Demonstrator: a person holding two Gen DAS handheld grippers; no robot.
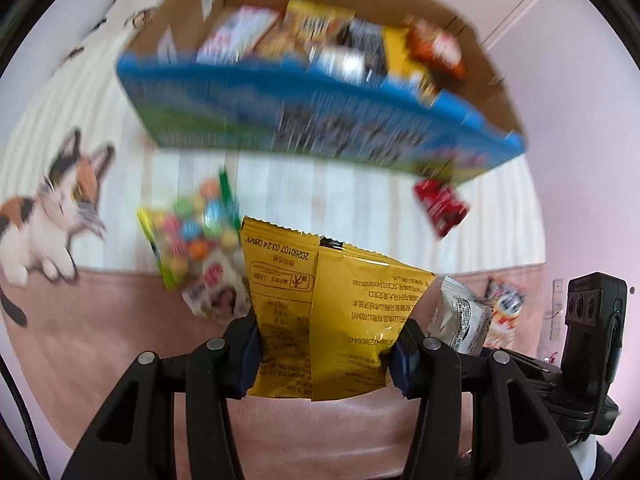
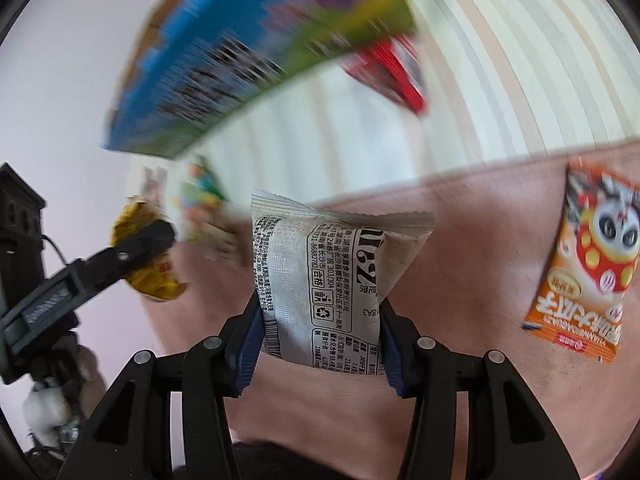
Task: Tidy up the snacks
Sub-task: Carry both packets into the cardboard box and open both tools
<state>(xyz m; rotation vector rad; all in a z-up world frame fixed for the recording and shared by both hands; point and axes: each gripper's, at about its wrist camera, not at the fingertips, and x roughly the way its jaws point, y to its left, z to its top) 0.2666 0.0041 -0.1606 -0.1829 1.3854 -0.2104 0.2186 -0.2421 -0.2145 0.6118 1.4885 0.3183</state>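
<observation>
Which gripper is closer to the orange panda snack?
Right. The right gripper, holding a white packet, is beside the orange snack; the left gripper, holding a yellow packet, is farther off.

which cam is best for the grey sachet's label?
Right wrist: the grey sachet sits centred in the right gripper, print sharp. Left wrist shows only its upper part at the edge, behind the yellow packet.
</observation>
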